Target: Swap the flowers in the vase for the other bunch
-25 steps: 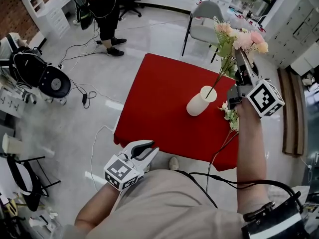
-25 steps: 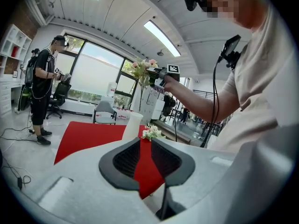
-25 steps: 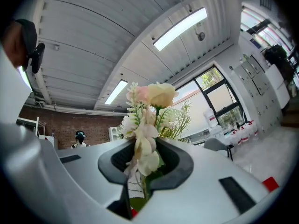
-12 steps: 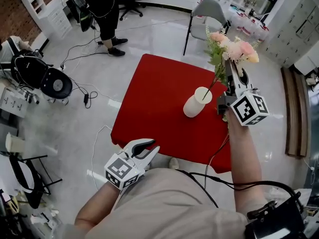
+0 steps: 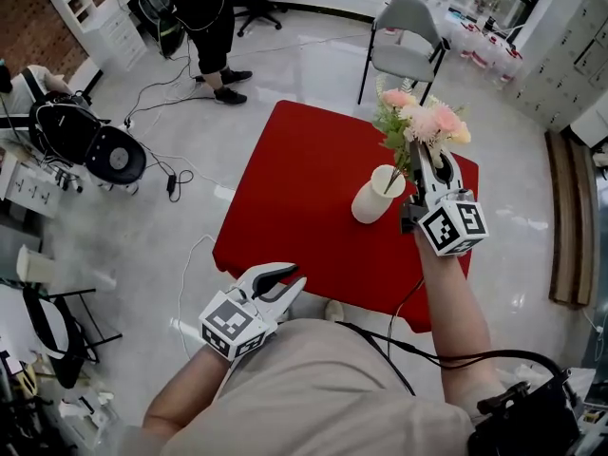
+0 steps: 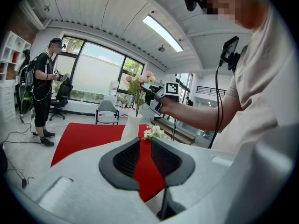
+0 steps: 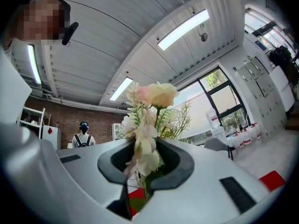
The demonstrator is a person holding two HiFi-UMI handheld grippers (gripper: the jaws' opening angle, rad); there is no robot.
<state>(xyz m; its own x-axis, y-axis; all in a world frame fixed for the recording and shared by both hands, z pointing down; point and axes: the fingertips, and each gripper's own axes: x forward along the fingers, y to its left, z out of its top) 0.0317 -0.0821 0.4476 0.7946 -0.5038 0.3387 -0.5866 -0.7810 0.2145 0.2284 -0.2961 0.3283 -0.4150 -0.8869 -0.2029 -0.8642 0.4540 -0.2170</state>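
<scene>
A white vase (image 5: 375,200) stands on the red table (image 5: 294,188), right of its middle. My right gripper (image 5: 427,162) is shut on the stems of a pink and cream flower bunch (image 5: 420,122), just above and right of the vase mouth. The stems' lower ends go into the vase. In the right gripper view the blooms (image 7: 155,95) rise between the jaws of this gripper (image 7: 145,157). A white flower bunch (image 6: 153,131) lies on the table beside the vase (image 6: 131,126); the right hand hides it in the head view. My left gripper (image 5: 282,280) hangs open and empty off the table's near edge.
A grey chair (image 5: 407,38) stands beyond the table's far side. A person (image 5: 204,12) stands at the far left by white shelves (image 5: 90,12). Cables (image 5: 176,174) trail over the floor near a round black device (image 5: 104,155) on the left.
My right gripper has come down with the pink bunch, so its stems sit deeper in the vase. The left gripper stays by the near table edge.
</scene>
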